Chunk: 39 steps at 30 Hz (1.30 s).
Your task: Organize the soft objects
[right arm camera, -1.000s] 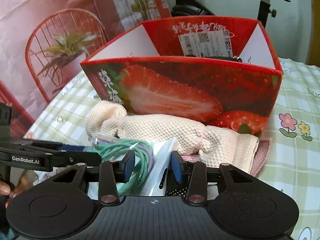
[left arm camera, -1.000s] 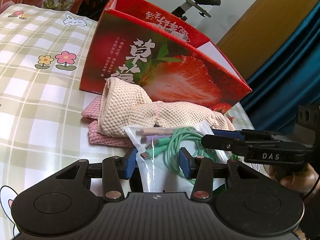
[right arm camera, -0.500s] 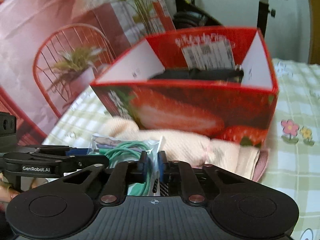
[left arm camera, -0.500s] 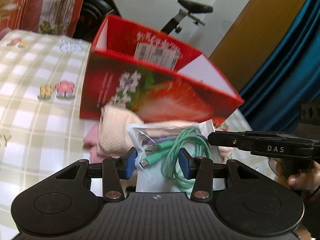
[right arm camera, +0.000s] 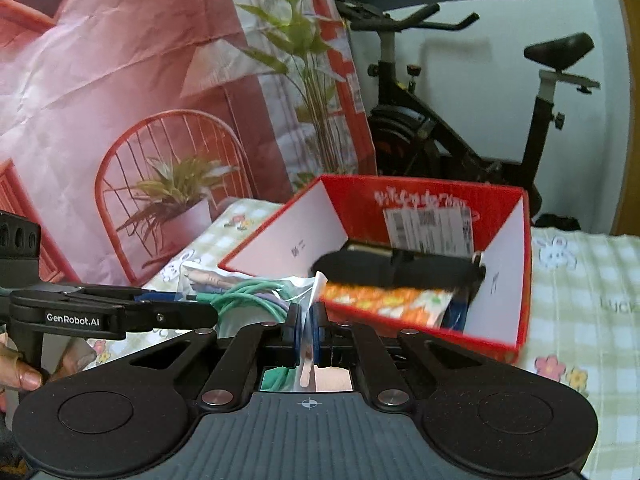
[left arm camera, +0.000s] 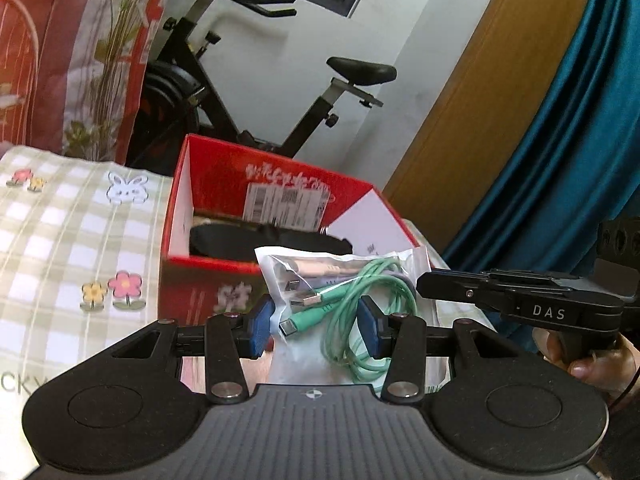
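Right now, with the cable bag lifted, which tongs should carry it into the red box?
Right. The right tongs are shut on the cable bag edge, close to the red box. The left tongs only straddle the bag; whether they press it is unclear.

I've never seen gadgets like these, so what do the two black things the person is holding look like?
Each hand-held gripper is matte black plastic with a ribbed base, two round discs and hinged bars held by silver rivets. The left hand-held gripper has blue pads on its fingers and "GenRobot.AI" in white on its side. The right hand-held gripper has the same blue pads and reads "DAS". No sleeve or cable shows clearly.
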{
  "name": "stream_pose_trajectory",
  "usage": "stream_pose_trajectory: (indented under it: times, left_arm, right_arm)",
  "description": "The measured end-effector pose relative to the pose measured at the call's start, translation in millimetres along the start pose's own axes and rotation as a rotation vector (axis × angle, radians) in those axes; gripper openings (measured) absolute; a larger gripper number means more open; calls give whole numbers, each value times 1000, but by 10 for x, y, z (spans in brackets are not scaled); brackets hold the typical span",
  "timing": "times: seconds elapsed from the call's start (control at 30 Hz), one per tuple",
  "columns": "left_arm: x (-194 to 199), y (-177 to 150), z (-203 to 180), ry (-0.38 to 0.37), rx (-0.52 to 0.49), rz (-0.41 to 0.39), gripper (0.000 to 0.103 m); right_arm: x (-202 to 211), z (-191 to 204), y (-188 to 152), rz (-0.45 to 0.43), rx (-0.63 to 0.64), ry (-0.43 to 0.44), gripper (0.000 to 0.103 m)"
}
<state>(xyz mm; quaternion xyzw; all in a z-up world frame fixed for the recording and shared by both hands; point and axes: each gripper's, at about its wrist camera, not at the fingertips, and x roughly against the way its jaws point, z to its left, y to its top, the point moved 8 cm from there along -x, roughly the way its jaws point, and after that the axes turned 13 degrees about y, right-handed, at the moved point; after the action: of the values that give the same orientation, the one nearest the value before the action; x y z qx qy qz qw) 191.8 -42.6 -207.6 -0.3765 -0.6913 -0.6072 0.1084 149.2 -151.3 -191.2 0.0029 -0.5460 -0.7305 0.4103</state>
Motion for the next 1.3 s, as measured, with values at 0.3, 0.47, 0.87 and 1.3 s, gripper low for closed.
stream_pose_trajectory:
  times: [0.3, 0.47, 0.87, 1.3]
  left_arm:
    - [-122, 280, -53, -13, 3, -24, 47]
    - [-234, 413, -54, -13, 5, -31, 47]
    - [-607, 716, 5, -5, 23, -28, 47]
    - [-1171, 686, 66, 57, -28, 70, 48]
  right_arm:
    - [-9, -128, 281, -29, 26, -20, 5]
    - [-55, -244, 428, -41, 33, -28, 5]
    - [-291, -613, 727, -59, 43, -49, 5]
    - [-793, -1161, 581, 11, -6, -94, 5]
